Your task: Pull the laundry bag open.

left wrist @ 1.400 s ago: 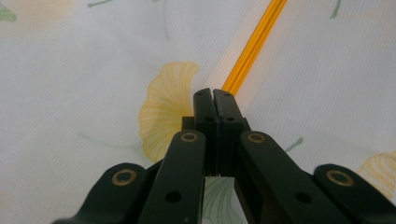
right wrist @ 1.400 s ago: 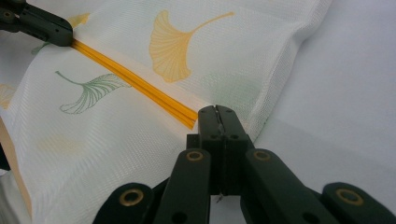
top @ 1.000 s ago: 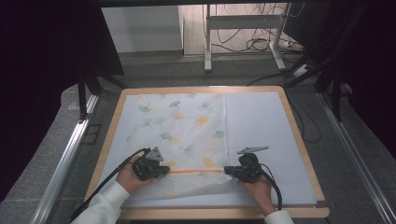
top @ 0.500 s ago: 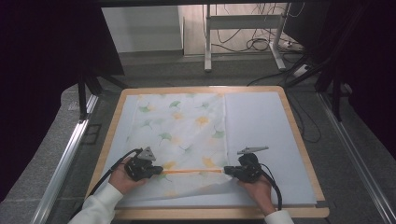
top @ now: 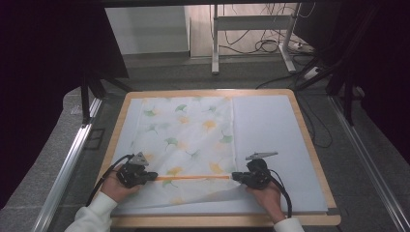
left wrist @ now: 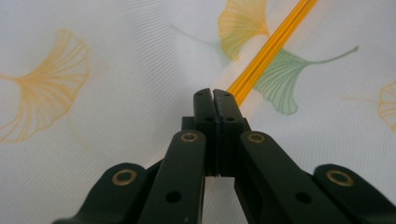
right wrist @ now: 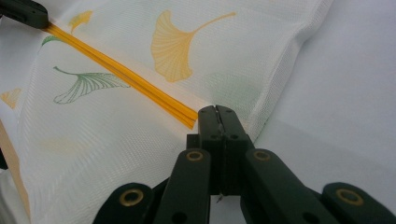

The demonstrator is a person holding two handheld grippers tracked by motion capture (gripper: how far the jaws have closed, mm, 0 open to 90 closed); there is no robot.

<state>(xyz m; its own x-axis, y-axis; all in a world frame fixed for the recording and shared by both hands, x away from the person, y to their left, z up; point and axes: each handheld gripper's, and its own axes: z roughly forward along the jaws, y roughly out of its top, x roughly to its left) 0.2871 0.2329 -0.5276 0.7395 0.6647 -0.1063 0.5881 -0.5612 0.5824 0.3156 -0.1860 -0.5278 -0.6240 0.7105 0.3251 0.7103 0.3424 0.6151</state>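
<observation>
**Both grippers pinched on the orange-striped edge of the leaf-print cloth**

I take the orange stripe (top: 192,177) as my landmark: it runs as a taut line across the near part of the cloth (top: 186,133), from one gripper to the other.

At the stripe's left end sits my left gripper (top: 153,176), held in the person's left hand (top: 116,184), which comes in from the near edge in a white sleeve (top: 92,217). In the left gripper view its jaws are pressed together with no gap between them, and the stripe (left wrist: 266,49) runs away from their tips toward the upper right, past a green leaf print and a yellow one. I read that as a closed grip on the cloth edge at the stripe.

Beyond the stripe, the cloth lies spread flat, covering the left part of the pale mat (top: 270,140) on the wooden-rimmed board (top: 309,145). On the near side of the stripe, the fabric is lifted and folded loosely.

At the stripe's right end is my right gripper (top: 235,177), in the right hand (top: 263,195). In the right gripper view its jaws are likewise fully closed, nipping the cloth (right wrist: 140,116) exactly where the stripe (right wrist: 121,77) ends; the left gripper's dark tip (right wrist: 23,11) shows at the far end. Right of the stripe, bare mat.
</observation>
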